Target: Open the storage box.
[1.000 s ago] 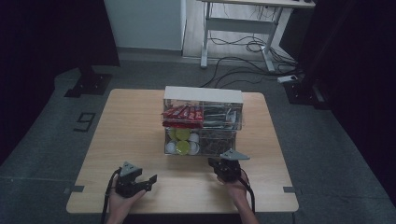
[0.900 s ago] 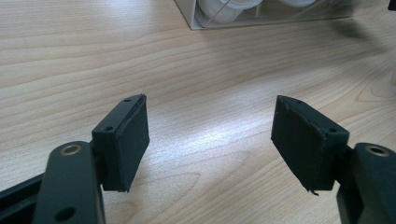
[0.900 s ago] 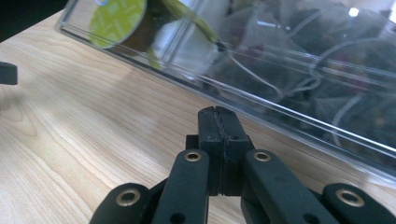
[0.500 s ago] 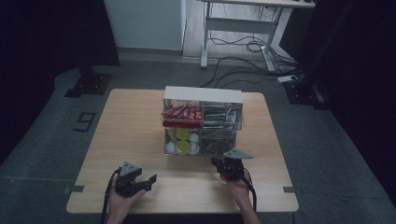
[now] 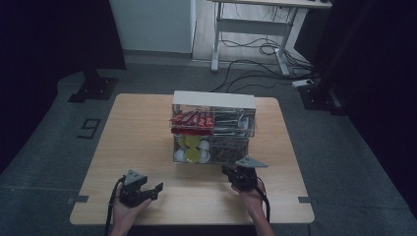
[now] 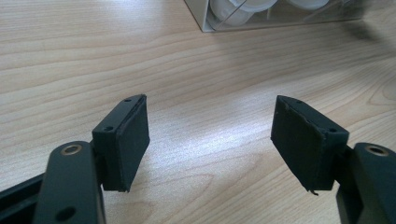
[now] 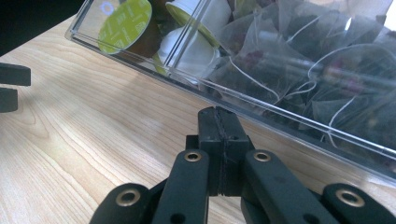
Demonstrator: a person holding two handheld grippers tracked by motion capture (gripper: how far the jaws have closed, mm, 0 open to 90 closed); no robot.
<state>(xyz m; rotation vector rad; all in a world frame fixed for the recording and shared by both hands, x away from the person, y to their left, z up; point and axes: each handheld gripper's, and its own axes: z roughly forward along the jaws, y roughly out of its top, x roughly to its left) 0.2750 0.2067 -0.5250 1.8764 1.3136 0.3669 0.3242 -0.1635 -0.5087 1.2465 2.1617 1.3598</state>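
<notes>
Since the right gripper (image 7: 219,116) sits pinched shut on nothing just shy of the clear organizer box (image 5: 213,129) mid-table, I'd say it's the nearer one, while the left gripper (image 6: 210,135) hangs wide open and empty, farther back.

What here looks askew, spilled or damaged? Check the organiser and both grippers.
Nothing stands out. The clear organiser sits square on the table, with pods and tea bags inside it. The left gripper is open over bare wood; the right gripper is shut, empty, near the organiser's front.
</notes>
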